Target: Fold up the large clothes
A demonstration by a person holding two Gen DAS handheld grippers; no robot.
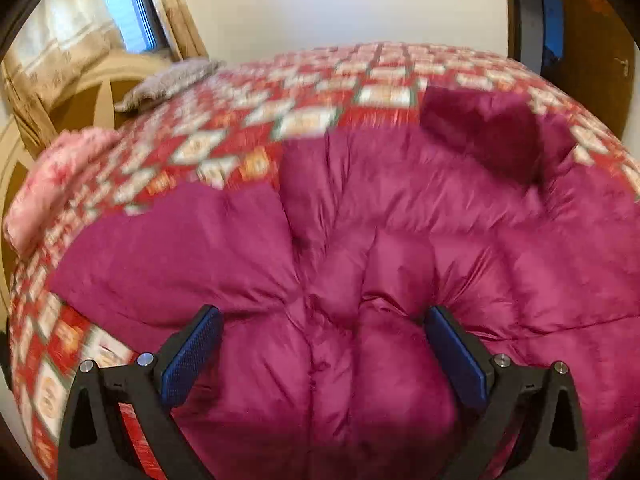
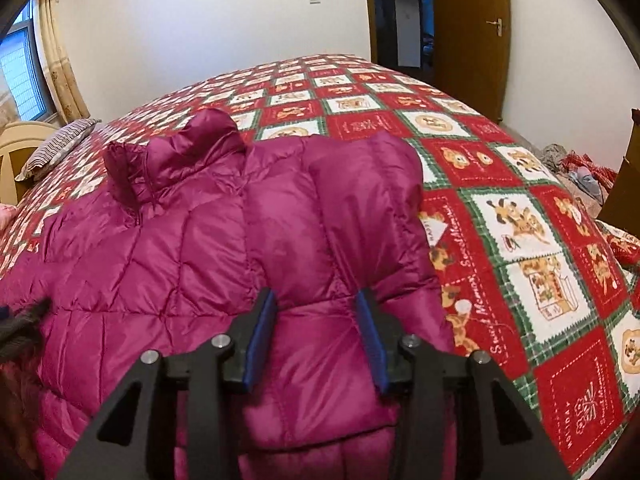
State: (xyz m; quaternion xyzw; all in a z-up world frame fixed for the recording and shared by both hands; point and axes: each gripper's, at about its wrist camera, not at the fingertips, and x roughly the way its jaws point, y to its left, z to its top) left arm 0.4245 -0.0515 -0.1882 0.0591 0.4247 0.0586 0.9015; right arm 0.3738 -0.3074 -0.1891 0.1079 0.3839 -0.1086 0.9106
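Observation:
A large magenta puffer jacket [image 1: 400,208] lies spread on the bed, collar end far from me. In the left wrist view my left gripper [image 1: 324,320] is open wide, its blue pads on either side of a puffed fold of the jacket. In the right wrist view the jacket [image 2: 180,240] has its right sleeve [image 2: 360,208] folded over the body. My right gripper [image 2: 316,304] has its jaws partly closed around that sleeve's lower end, with the padding bulging between the pads. The jacket's collar [image 2: 176,152] stands up at the far left.
The bed carries a red, white and green patchwork quilt [image 2: 520,248]. A striped pillow [image 2: 56,148] and a pink folded cloth [image 1: 52,184] lie near the headboard. A brown door [image 2: 472,32] stands open behind the bed. Clutter lies at the right edge [image 2: 580,172].

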